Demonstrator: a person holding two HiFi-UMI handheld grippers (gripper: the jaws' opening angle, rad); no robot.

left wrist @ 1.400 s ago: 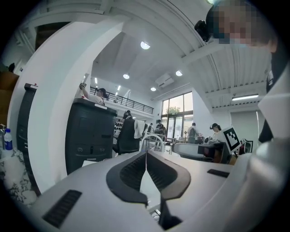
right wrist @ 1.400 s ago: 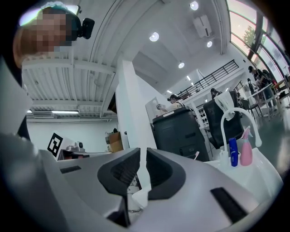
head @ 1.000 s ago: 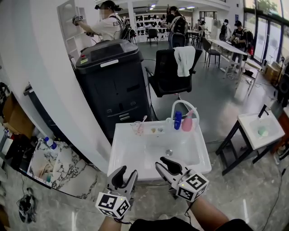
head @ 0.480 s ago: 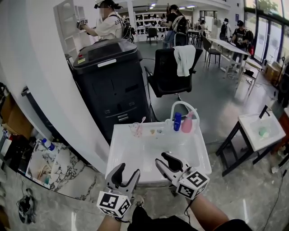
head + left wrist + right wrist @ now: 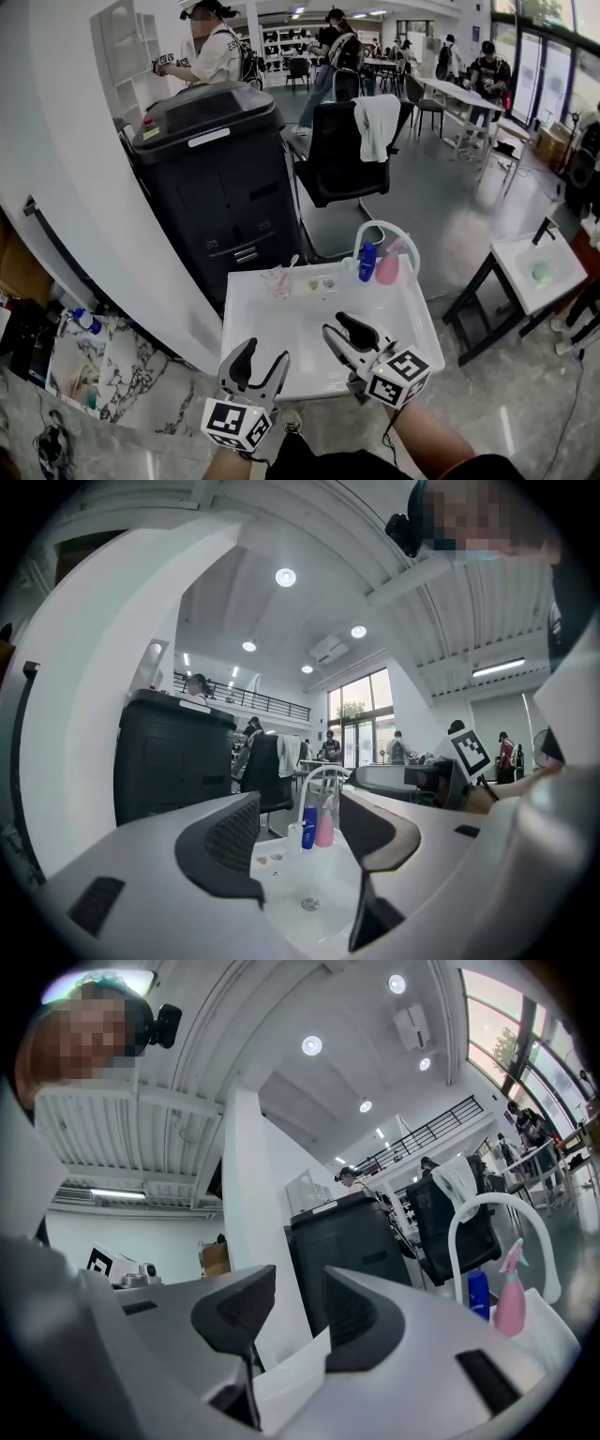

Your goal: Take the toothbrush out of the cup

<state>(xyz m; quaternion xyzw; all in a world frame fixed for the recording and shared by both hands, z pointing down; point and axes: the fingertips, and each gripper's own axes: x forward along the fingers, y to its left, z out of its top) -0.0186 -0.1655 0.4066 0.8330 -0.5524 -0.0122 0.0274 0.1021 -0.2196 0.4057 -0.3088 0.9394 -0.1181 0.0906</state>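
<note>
thing: toothbrush [image 5: 292, 263] leans in the pinkish cup [image 5: 279, 278] on the washbasin [image 5: 281, 328] back ledge, left | handling: probably light, stiff, slim; pinch the shaft above the cup's rim | left tool [image 5: 262, 354], right tool [image 5: 336, 324]: jaws have just been opening, spread, nothing between, at front rim | room: glossy floor [image 5: 450, 216], black cabinet [image 5: 216, 178]

A white washbasin [image 5: 236, 323] carries along its back ledge a clear cup [image 5: 279, 279] holding a toothbrush [image 5: 292, 262] at left, and a blue bottle [image 5: 367, 262] just beside a pink spray bottle [image 5: 388, 266] at right.
</note>
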